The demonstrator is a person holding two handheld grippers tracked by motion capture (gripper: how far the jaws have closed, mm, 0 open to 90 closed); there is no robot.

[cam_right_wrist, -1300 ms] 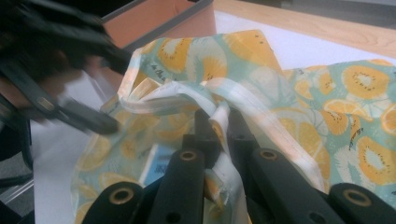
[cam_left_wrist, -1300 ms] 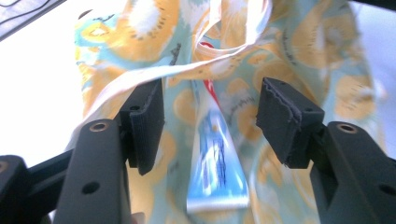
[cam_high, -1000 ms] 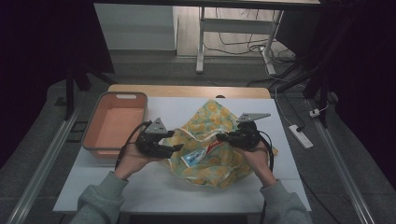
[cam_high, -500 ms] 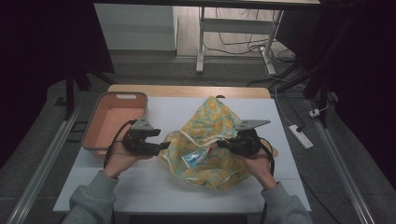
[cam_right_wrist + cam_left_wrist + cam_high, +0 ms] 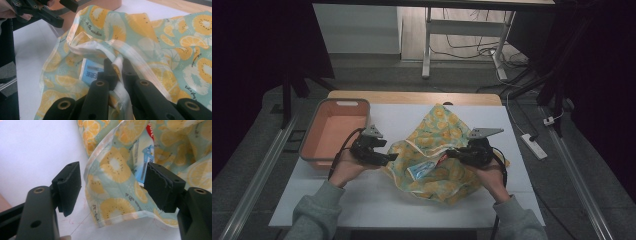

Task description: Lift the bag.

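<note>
At mid-tabletop (image 5: pixel 377 202) lies one lemon-print cloth bag (image 5: pixel 439 150), with one blue-and-white tube (image 5: pixel 422 170) showing in its mouth. Right gripper (image 5: pixel 119 68) is clamped on the bag's rim; left gripper (image 5: pixel 112 185) has just been opening, jaws apart astride the near-left hem, not pressing. Risk, I'd say: the slack hem slips out as those jaws shut, so the mouth sags. One orange bin (image 5: pixel 334 132) sits far left.
</note>
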